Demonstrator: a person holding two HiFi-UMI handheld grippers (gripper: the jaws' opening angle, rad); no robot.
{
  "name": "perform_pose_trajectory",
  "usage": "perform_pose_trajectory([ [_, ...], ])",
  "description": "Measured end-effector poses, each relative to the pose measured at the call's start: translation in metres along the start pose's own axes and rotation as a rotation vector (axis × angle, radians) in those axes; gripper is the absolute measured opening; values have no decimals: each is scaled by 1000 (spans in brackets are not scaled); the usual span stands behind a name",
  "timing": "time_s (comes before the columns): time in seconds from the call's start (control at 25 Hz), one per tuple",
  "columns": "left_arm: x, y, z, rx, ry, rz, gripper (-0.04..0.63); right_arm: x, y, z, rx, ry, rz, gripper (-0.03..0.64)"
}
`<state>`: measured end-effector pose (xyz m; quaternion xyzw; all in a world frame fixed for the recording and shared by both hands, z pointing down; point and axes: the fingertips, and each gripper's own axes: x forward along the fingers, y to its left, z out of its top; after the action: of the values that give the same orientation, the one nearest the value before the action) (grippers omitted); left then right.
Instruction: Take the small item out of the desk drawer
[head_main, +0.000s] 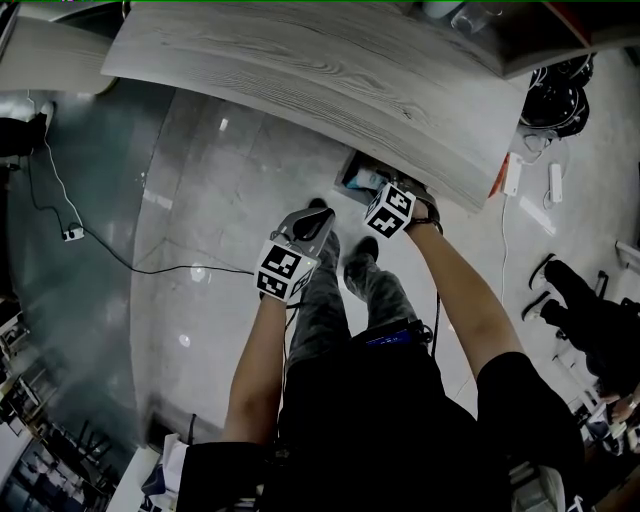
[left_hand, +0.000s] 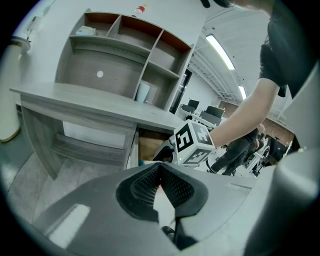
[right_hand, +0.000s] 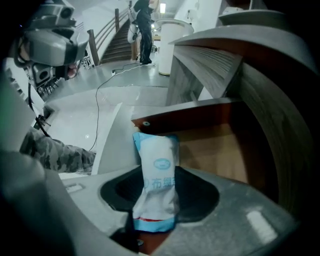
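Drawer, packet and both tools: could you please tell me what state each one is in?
Drawer: pulled open.
Right tool: open, jaws either side of the packet, not pressing it.
Packet: lying in the drawer, not yet gripped.
Left tool: shut, empty.

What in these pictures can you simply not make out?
- Head view: most of the drawer, covered by the desk top and the right gripper.
- Right gripper view: the packet's print, too blurred to read; whether the jaws press it.
- Left gripper view: the drawer's inside, behind the right gripper's marker cube.
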<state>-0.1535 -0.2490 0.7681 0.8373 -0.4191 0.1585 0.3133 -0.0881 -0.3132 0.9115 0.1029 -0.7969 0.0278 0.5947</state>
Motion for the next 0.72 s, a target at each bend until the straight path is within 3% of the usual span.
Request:
perform_pose_trajectory([
  [0.72,-9,-23,25,44,0,-13,2,-59,7,5,55,-82,-18,173],
])
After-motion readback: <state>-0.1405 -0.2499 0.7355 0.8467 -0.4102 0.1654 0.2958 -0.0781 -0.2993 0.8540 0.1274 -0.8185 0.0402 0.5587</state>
